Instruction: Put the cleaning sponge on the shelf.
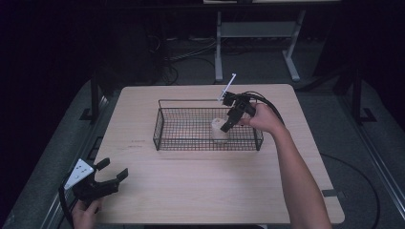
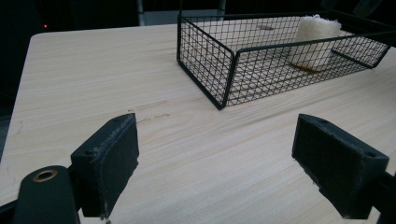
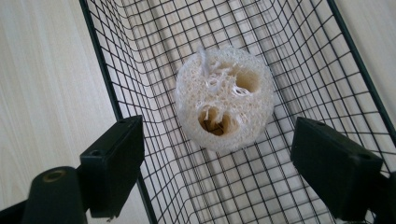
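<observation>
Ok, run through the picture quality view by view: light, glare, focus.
High view: the table is dimly lit and the room around it nearly black; the loofah reads soft and small in the wire basket. Left gripper view: even light, no glare, the near pads a little soft. Right gripper view: bright, the loofah sharp, wood beside it washed pale.

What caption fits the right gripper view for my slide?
Open right gripper above a loofah sponge standing in a black wire basket.
</observation>
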Motion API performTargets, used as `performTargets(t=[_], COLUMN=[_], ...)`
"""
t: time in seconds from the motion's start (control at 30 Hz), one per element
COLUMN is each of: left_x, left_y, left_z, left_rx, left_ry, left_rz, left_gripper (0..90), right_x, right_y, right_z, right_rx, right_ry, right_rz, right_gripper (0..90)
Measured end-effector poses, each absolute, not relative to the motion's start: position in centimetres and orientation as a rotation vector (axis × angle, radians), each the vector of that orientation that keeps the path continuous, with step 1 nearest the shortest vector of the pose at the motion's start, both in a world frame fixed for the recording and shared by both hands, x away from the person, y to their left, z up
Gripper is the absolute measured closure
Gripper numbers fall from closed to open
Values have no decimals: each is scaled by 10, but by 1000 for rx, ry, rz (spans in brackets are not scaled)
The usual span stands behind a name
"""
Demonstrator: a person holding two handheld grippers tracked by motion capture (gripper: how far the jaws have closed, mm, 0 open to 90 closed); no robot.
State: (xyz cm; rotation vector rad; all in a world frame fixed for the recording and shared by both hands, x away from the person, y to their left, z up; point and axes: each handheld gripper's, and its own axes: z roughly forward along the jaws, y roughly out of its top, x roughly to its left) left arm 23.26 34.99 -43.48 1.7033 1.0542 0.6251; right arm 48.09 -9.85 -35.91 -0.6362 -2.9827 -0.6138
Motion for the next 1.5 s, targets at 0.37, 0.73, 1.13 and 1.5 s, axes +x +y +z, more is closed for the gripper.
performTargets(t=[0.37,0.73,1.13,1.5], left_x=[232,233,233,233], left_y=[349,348,349,347], left_z=[-435,-435,-435,-436], left_rx=[1705,1712,1712,1715], left_ry=[1052,1050,1052,1052], left_rz=[626,627,629,628], left_gripper=[139,140,139,139], right_x=[473,464,451,438], right_y=[-109,-116,-119,-120], right_z=[-352,-346,-345,-343], right_rx=[-645,-634,-602,-565], right_ry=[-2982,-2989,-2997,-3003], right_rz=[-646,-639,-653,-631], right_gripper=[172,172,172,164])
